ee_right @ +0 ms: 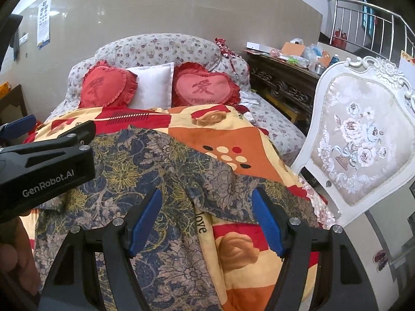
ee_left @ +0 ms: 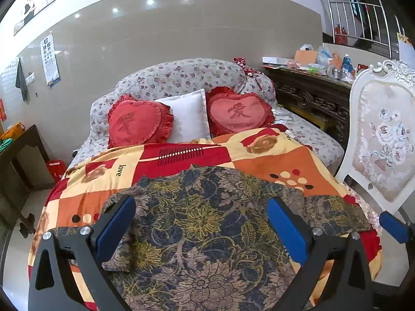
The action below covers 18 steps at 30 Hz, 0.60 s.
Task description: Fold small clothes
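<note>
A: The floral garment (ee_left: 197,223) lies spread on the patchwork quilt (ee_left: 262,160), right under and between the jaws of both grippers. It looks thin, soft and light, so I think it will sag and wrinkle if only one point is lifted.

B: Where to take it, in your opinion?

A: At an edge or a corner, not in the middle. Just ahead of the right gripper (ee_right: 207,223) the cloth makes a notch with two flaps; the hem there seems a good place. The left gripper (ee_left: 202,228) has the flat middle of the cloth below it, so it needs to go outward to a side edge.

B: Do the jaws hold something?

A: No. Both pairs stand wide apart, released, with nothing pinched between them.

B: And the surface?

A: It is a bed (ee_left: 319,140), soft, so the jaws can press down a little to catch the hem. Beyond the jaws are two red heart cushions (ee_left: 140,121) and a white pillow (ee_left: 189,116); to the right side stands a white chair (ee_right: 363,134), and behind it a dark carved table (ee_left: 311,88) with clutter.
</note>
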Each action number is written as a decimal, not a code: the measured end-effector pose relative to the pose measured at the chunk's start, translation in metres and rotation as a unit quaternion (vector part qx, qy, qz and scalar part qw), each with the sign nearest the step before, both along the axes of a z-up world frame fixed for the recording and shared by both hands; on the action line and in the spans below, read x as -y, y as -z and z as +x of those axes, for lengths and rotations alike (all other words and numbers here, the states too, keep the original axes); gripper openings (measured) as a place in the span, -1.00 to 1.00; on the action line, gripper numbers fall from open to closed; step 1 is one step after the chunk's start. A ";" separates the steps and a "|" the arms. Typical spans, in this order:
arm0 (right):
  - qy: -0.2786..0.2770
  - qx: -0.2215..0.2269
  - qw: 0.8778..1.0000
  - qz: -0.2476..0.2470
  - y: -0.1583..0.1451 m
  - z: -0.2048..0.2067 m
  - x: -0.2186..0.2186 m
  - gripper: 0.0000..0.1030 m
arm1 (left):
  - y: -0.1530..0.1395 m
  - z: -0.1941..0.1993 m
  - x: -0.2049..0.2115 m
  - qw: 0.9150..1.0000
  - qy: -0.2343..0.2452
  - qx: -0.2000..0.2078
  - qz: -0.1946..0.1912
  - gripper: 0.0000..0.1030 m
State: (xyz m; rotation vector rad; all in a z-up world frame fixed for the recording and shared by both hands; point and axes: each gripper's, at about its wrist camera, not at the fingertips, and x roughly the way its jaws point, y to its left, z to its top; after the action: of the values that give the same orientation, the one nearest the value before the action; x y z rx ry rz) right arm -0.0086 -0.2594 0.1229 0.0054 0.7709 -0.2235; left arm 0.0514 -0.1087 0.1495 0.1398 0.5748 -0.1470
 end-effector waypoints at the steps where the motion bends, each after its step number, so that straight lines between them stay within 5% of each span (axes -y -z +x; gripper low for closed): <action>1: 0.001 -0.002 1.000 -0.001 0.000 -0.001 0.000 0.53 | 0.000 0.000 0.001 1.000 0.003 -0.002 -0.003 0.99; 11: 0.024 -0.035 0.998 -0.036 0.004 -0.030 0.007 0.53 | 0.003 -0.004 0.000 0.999 0.018 -0.010 -0.042 1.00; 18: 0.054 -0.050 0.996 -0.041 -0.001 -0.048 0.015 0.53 | -0.009 -0.019 0.002 0.998 0.027 0.021 -0.053 1.00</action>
State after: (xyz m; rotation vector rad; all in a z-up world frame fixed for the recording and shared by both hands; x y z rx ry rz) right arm -0.0570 -0.2743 0.1238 -0.0414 0.8609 -0.3605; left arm 0.0320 -0.1103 0.1589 0.0549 0.5200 -0.2256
